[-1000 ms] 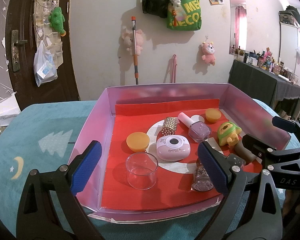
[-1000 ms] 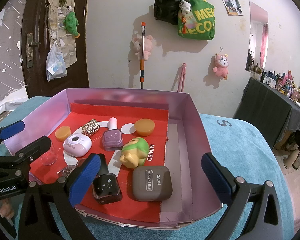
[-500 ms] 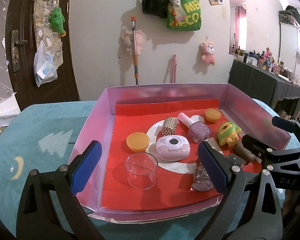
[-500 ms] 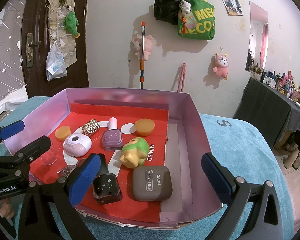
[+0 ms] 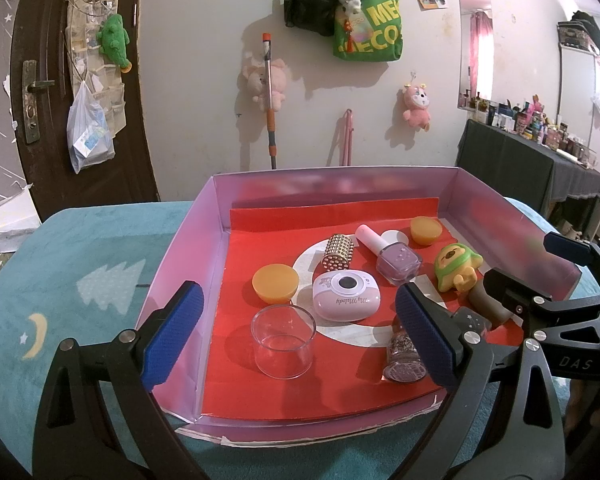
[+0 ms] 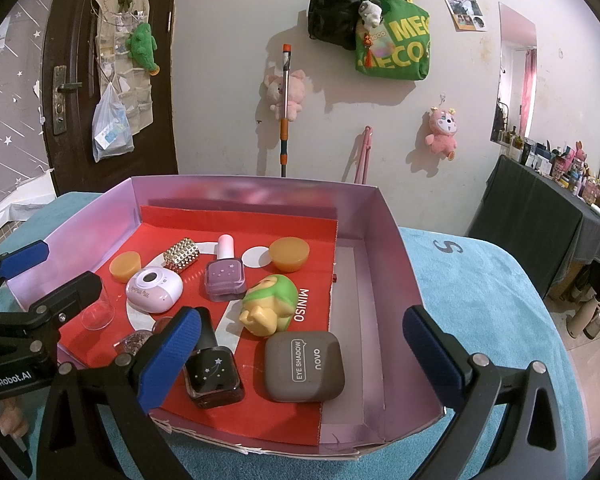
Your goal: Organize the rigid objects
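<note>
Hovering spread wide w/ nothing held, left gripper (image 5: 296, 330) & right gripper (image 6: 300, 354) face glossy cardboard tray (image 6: 388, 248), clear round cup (image 5: 283, 341).

A teal blanket (image 5: 100, 248) with a white tree print (image 5: 110, 286) and a yellow moon (image 5: 36, 334) covers the supporting surface. Directly on it sits a shallow pink cardboard box (image 5: 180, 280), its floor lined with red paper (image 5: 300, 380). A dark letter S (image 6: 446, 246) marks the blanket right of the box.
</note>
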The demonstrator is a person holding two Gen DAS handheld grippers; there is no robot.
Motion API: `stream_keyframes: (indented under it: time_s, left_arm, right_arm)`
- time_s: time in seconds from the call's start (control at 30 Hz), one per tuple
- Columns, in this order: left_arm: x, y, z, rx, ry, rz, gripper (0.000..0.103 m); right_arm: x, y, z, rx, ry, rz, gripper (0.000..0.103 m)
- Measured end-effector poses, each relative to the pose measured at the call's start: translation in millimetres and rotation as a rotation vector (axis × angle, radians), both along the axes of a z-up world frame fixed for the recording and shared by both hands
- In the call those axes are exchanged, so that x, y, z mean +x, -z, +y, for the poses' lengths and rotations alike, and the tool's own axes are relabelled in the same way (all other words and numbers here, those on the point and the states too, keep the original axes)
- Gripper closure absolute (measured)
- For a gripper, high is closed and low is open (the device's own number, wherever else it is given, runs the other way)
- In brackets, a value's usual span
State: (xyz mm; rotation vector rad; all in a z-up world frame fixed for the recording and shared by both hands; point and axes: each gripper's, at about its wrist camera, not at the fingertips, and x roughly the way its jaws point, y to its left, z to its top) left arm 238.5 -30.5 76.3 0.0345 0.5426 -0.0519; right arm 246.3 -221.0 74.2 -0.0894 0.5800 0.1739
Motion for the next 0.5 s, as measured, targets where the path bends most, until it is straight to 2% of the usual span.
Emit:
stream_keyframes:
  time_s: [0.33,0.5]
  left_arm:
    - [-1,-1,0,0.0,0.002,-0.006,0.005]
    - [-12,-4,-4,0.035,-0.019,-0.029,0.005]
  right_arm:
    - [0,0,0,0.0,0.0,0.0,0.0]
    - [-1,-1,0,-0.011,0.002,0.004,0.0]
